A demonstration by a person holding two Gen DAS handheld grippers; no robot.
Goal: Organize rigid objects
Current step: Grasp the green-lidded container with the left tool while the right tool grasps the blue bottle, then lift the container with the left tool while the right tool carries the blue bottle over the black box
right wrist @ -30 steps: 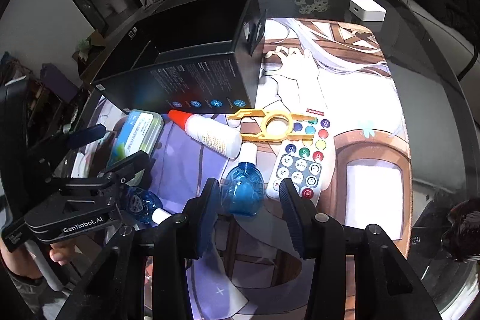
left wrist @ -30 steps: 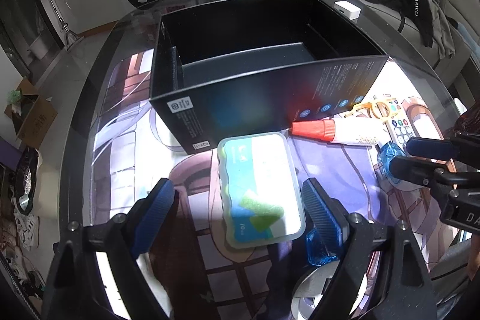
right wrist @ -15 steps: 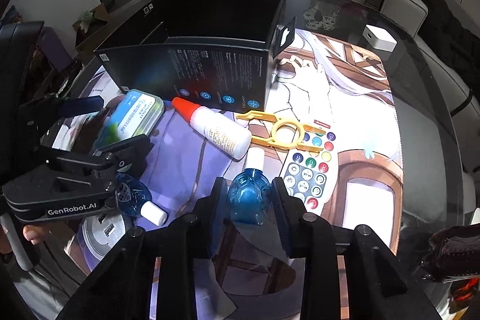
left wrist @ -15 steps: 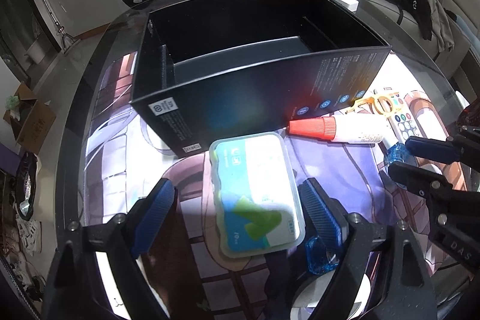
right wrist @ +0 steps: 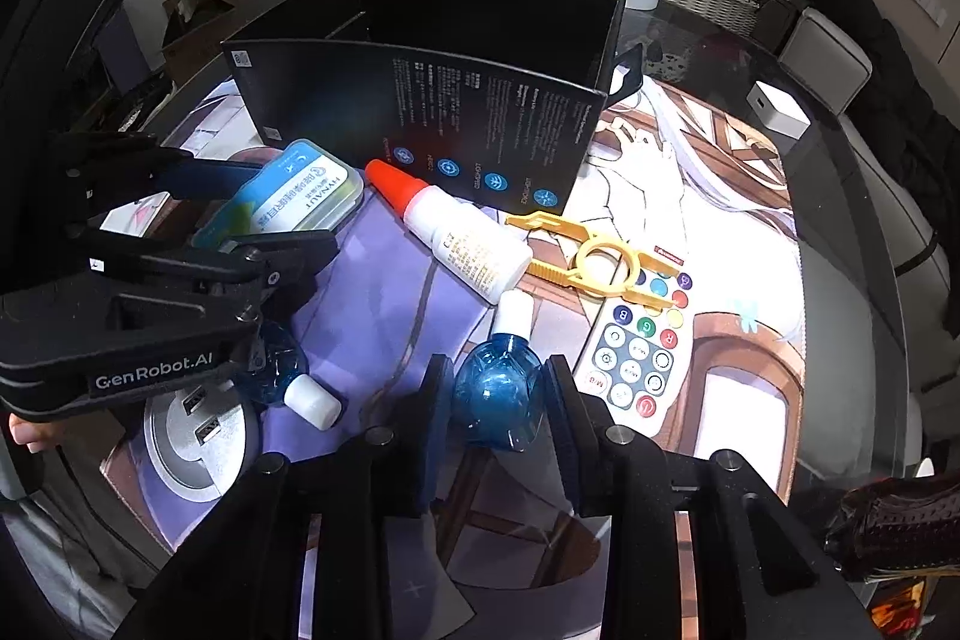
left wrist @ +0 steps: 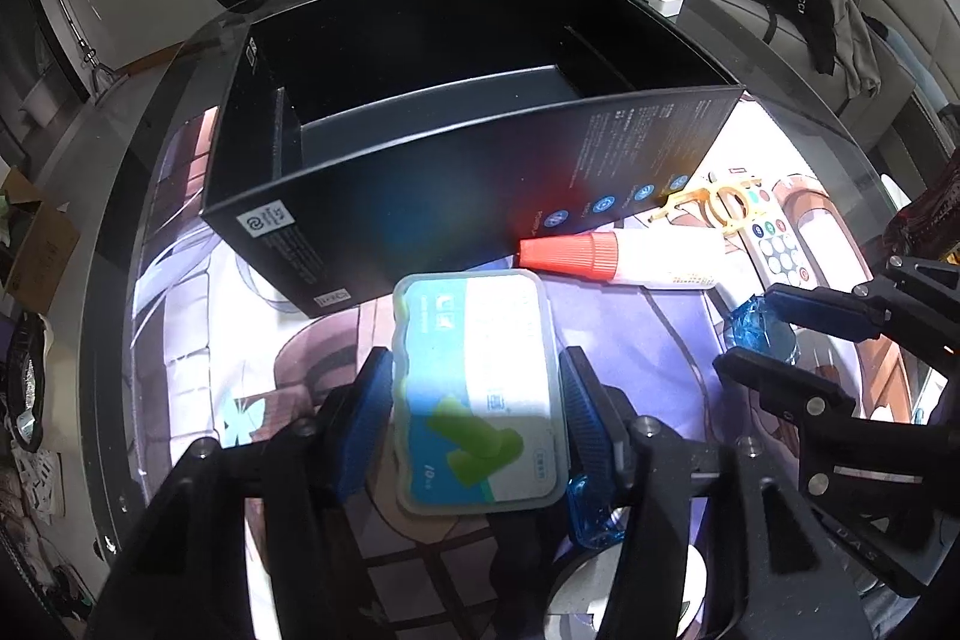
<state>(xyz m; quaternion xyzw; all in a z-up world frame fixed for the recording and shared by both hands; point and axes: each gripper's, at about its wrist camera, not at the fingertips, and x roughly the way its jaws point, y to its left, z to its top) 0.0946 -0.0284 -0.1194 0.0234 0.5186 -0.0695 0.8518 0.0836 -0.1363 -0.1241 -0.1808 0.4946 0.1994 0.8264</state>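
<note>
Both grippers have closed in since a second ago. Left gripper (left wrist: 474, 400) went from wide open to pads against both long sides of the blue-green plastic case (left wrist: 480, 388), which lies flat on the printed mat (left wrist: 636, 334) just near of the open black box (left wrist: 480, 124). Right gripper (right wrist: 497, 403) narrowed onto the blue bottle (right wrist: 497, 394), pads touching its sides, white cap pointing far. Both tools sit low and level over the mat. Red-capped glue bottle (right wrist: 456, 238) lies between case and remote (right wrist: 642, 346).
</note>
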